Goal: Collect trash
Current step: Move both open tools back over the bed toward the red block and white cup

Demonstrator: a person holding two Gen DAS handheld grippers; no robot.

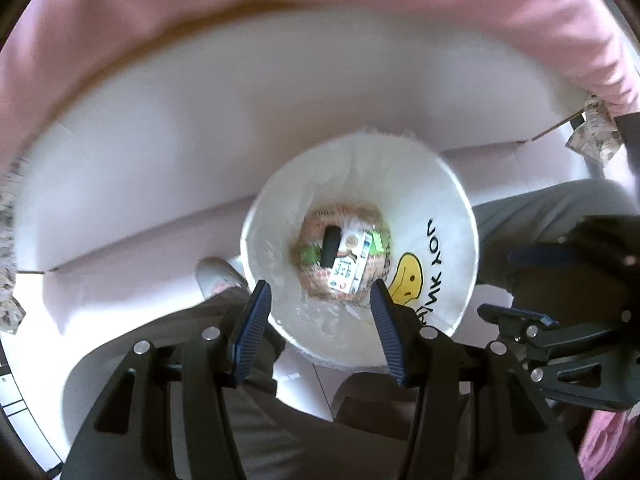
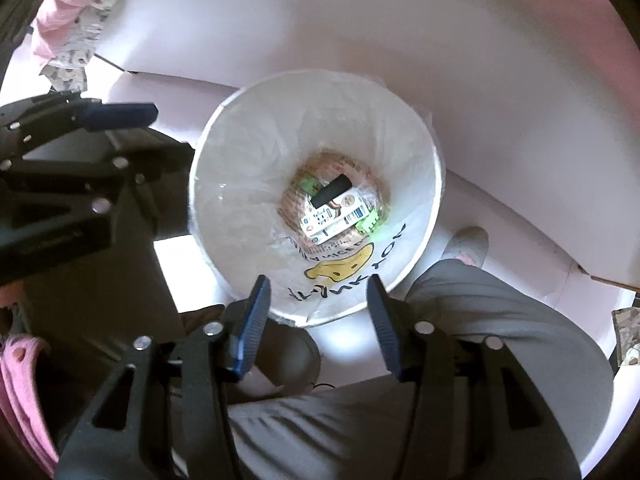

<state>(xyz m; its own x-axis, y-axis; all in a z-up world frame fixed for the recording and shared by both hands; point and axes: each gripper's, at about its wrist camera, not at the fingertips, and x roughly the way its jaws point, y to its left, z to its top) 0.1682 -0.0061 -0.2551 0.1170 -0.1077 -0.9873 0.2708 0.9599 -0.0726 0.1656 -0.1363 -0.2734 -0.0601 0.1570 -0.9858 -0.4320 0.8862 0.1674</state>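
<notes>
We are holding our left gripper [image 1: 320, 304] and right gripper [image 2: 318, 300] above the bin [image 2: 434, 184], jaws apart and gripping nothing (trash [image 2: 334, 212] is lying at its bottom).

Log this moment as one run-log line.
left gripper: jaws open, empty | right gripper: jaws open, empty | bin: lined, carton and black tube inside

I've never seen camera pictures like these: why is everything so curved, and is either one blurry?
Both wrist views use fisheye lenses, which bend edges and darken corners. Left view: the bin is smeared by motion. Right view: the bin is sharper, with overexposed floor.
</notes>
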